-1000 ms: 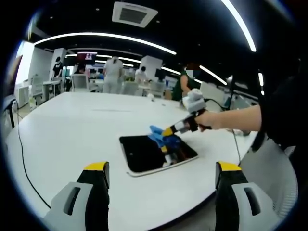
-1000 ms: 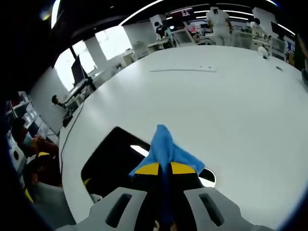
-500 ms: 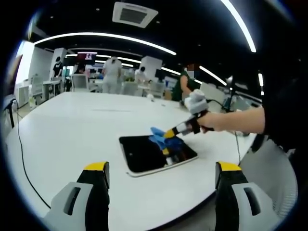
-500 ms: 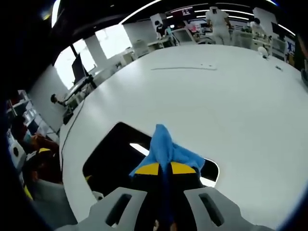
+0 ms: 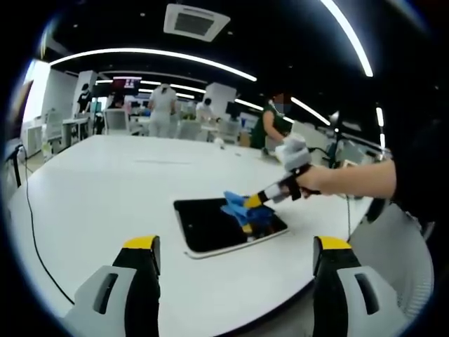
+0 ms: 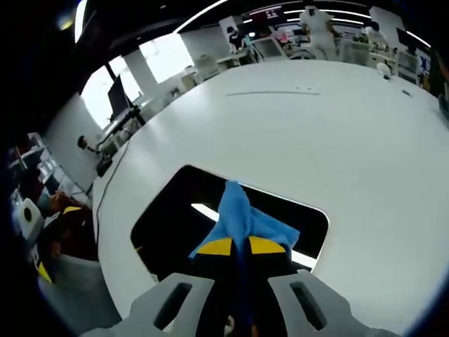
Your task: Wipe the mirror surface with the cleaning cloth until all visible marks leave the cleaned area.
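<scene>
mirror (image 6: 175, 210): near edge hidden behind right hand-held gripper (image 6: 237, 246) | marks: too small to tell

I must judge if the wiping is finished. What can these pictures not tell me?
- Marks on the dark rectangular mirror: too faint in both views; ceiling-light reflections add to it.
- Glass beneath the blue cleaning cloth: covered in the right gripper view.
- Mirror's near edge: hidden behind the right gripper.

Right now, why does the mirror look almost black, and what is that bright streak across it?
In the right gripper view, the mirror reflects the dark ceiling, so it reads black; the bright streak beside the blue cloth is a reflected ceiling light strip. In the left gripper view, the mirror is likewise dark, and the fisheye lens bends the ceiling lights into arcs.
</scene>
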The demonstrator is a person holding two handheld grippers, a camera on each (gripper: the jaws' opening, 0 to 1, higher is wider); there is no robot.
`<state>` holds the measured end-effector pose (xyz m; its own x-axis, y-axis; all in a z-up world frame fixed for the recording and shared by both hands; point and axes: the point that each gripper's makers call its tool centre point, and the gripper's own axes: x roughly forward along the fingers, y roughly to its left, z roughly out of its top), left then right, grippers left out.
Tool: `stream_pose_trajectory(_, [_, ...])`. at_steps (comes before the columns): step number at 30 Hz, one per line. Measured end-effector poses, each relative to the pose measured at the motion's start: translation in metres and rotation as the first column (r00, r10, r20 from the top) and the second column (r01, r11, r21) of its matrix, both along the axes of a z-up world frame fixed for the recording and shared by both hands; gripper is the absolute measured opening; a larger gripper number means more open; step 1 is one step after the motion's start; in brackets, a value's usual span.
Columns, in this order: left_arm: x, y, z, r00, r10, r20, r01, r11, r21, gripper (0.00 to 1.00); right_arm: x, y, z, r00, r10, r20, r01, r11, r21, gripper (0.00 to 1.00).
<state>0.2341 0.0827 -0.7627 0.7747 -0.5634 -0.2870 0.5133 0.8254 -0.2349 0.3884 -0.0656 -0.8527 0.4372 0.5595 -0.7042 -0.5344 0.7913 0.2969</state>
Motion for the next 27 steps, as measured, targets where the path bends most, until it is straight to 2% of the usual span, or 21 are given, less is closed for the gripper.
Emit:
stream_pose_trajectory(17, [-0.001, 0.0, 0.0, 1.0, -0.002, 0.002, 0.002, 1.0, 0.0, 0.9, -0.035, 0.0, 0.0, 1.0, 0.023, -0.015, -0.023, 1.0, -0.015, 0.01])
stream_pose_trajectory(27, [-0.001, -0.001, 0.001, 1.0, -0.005, 0.008, 0.005, 1.0, -0.004, 0.9, -0.06, 0.002, 0.0, 0.999, 0.028, -0.028, -0.028, 1.0, 0.0, 0.01])
